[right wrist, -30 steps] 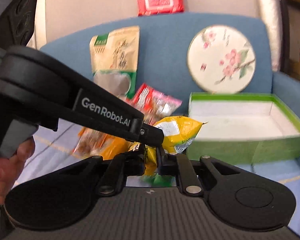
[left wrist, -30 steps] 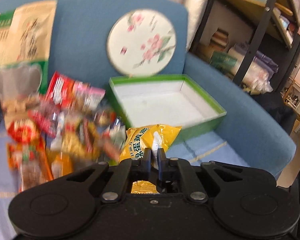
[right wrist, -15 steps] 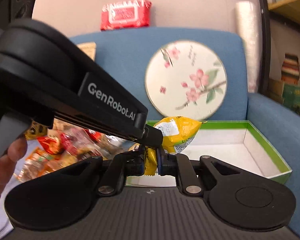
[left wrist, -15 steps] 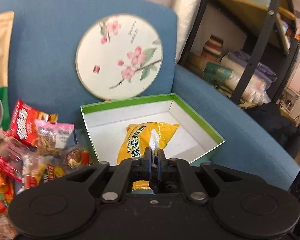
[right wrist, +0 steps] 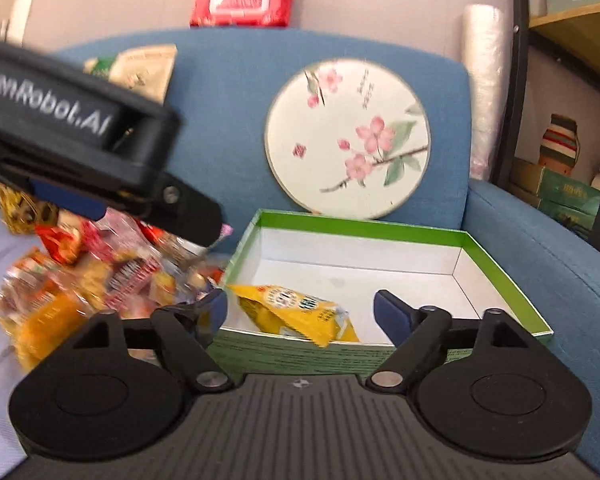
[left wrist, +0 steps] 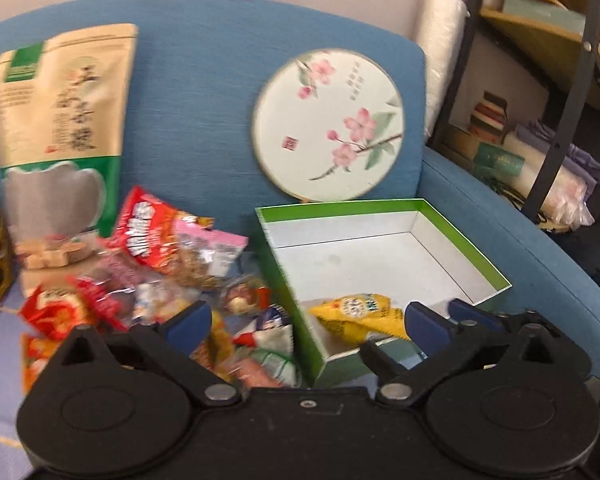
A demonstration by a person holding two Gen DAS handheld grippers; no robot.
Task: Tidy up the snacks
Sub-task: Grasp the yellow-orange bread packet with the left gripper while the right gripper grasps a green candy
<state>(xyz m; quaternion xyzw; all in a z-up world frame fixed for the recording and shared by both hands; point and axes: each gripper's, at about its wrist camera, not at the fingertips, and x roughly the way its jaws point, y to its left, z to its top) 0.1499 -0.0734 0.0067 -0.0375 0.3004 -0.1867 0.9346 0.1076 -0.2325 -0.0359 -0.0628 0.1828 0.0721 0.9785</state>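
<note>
Two grippers, one in each of a person's hands, hang over a blue sofa point(left wrist: 204, 80), and both have just been opening. The left gripper point(left wrist: 308, 326) has its jaws spread wide apart with nothing pressed between its blue pads. The right gripper point(right wrist: 300, 312) is likewise spread wide and grips nothing. A yellow snack packet point(right wrist: 296, 314) lies loose inside the green box point(right wrist: 500, 276), at its near left corner, in line with the gap of the right gripper's jaws but clear of both pads. The box has a white interior and sits open on the sofa seat. Just to its left lies a jumbled pile of snacks point(left wrist: 152, 276) in red, pink and orange wrappers, blurred. A round fan painted with pink blossoms point(left wrist: 328, 124) leans against the sofa back behind the box. A tall tan and green pouch point(left wrist: 60, 120) stands behind the pile. A red packet point(right wrist: 244, 0) rests on top of the sofa back. Black shelving point(left wrist: 572, 92) stands to the right.
</note>
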